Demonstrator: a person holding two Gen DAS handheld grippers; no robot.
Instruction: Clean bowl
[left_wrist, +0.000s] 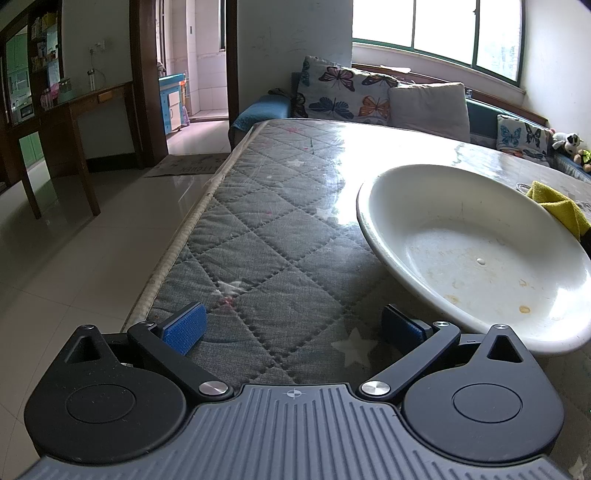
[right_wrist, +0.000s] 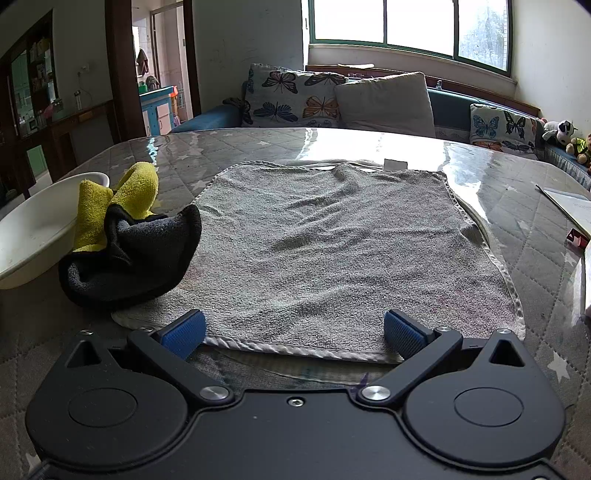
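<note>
A wide white bowl (left_wrist: 476, 254) with yellowish stains and a small white drop inside sits on the quilted table, to the right of my left gripper (left_wrist: 293, 326). That gripper is open, with only table between its blue pads. In the right wrist view the bowl (right_wrist: 33, 225) lies at the far left. A crumpled yellow and black cloth (right_wrist: 125, 243) rests beside it, on the corner of a flat grey towel (right_wrist: 325, 251). My right gripper (right_wrist: 293, 330) is open at the towel's near edge, holding nothing. The cloth's yellow tip (left_wrist: 557, 205) peeks over the bowl's far rim.
The table (left_wrist: 266, 229) has a glossy clear cover, and its left edge drops to a tiled floor. Papers and a small red item (right_wrist: 576, 221) lie at the right edge. A sofa with butterfly cushions (right_wrist: 295, 96) runs behind the table.
</note>
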